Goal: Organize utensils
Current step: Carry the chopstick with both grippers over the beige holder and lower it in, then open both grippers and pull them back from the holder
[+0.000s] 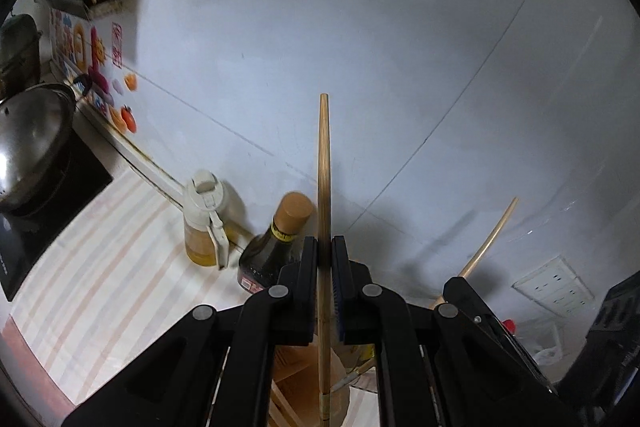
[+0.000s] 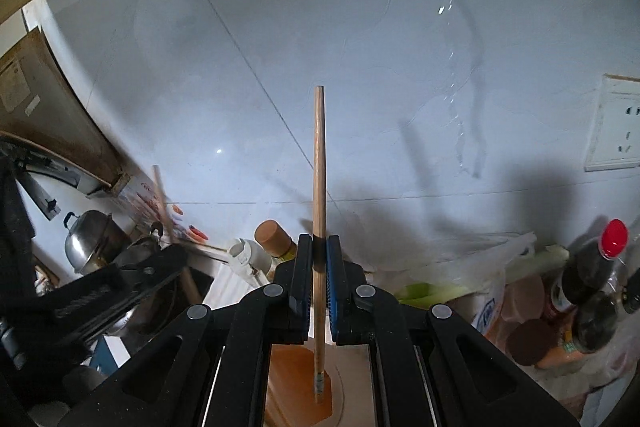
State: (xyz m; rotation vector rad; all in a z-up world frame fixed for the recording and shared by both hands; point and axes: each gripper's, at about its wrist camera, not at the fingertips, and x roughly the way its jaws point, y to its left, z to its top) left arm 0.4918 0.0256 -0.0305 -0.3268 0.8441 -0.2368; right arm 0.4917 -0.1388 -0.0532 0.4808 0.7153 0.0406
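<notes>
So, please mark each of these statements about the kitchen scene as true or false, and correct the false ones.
1. Each gripper is shut on one wooden chopstick. True: the left gripper holds the left chopstick, the right gripper holds the right chopstick.
2. The dark bottle has a green cap. False: its cap is tan.
3. A metal pot sits on the cooktop. True.
4. The wall socket is black. False: it is pale.

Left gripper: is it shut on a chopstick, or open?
Shut on it. The left gripper fingers press both sides of the wooden chopstick.
</notes>
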